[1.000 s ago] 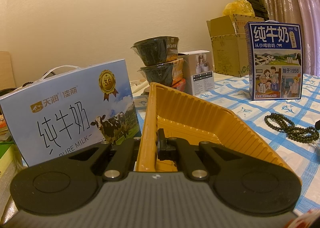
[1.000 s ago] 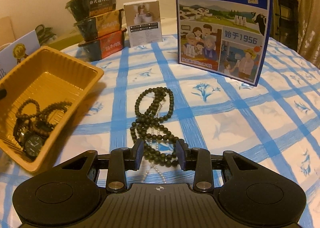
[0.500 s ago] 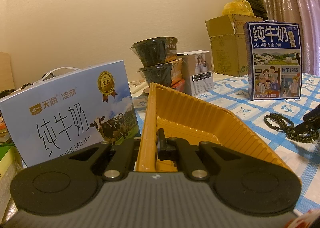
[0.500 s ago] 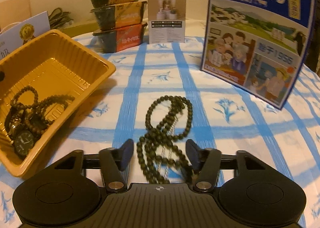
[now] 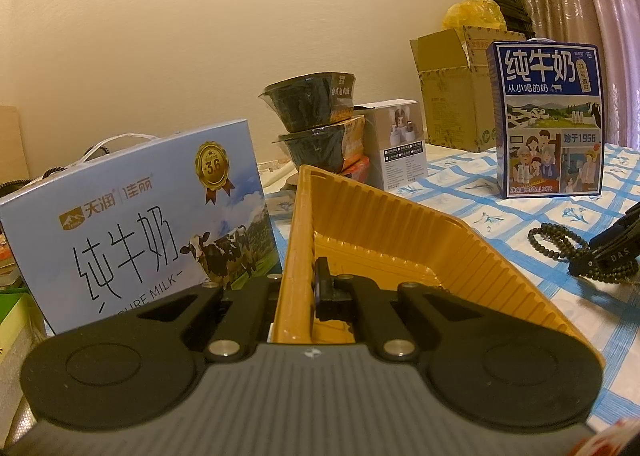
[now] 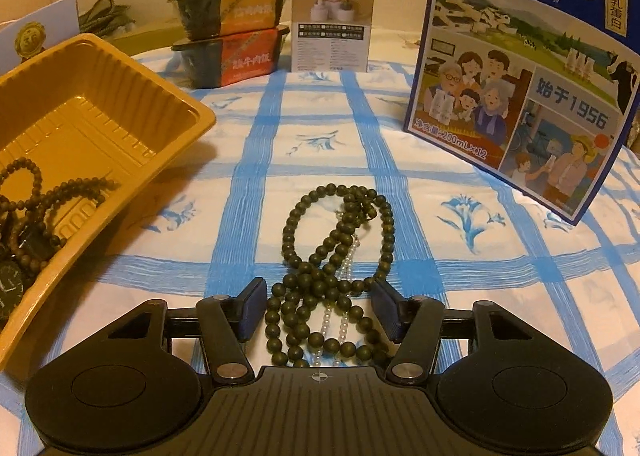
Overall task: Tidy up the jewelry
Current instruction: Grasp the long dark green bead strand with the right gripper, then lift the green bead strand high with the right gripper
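A dark green bead necklace (image 6: pixel 306 268) lies in a heap on the checked tablecloth, tangled with a thin pearl strand (image 6: pixel 347 262). My right gripper (image 6: pixel 318 290) straddles the near end of the heap. Its jaws are closing, with the beads between them, and the pads stand clear of the beads on both sides. My left gripper (image 5: pixel 304 284) is shut on the near rim of the yellow plastic tray (image 5: pixel 400 240). That tray (image 6: pixel 100 104) holds brown bead bracelets (image 6: pixel 52 192) and a wristwatch (image 6: pixel 8 280). In the left wrist view the necklace (image 5: pixel 556 240) shows at the far right.
A dark blue milk carton (image 6: pixel 520 68) stands close behind the necklace on the right. Stacked food bowls (image 6: pixel 228 16) and a small white box (image 6: pixel 332 24) stand at the back. A pale blue milk box (image 5: pixel 140 224) is left of the tray, and a cardboard box (image 5: pixel 452 96) is far back.
My right gripper has moved forward and lower over the necklace, and its jaws have spread from narrow to wide around the beads. The left gripper and tray have stayed put.
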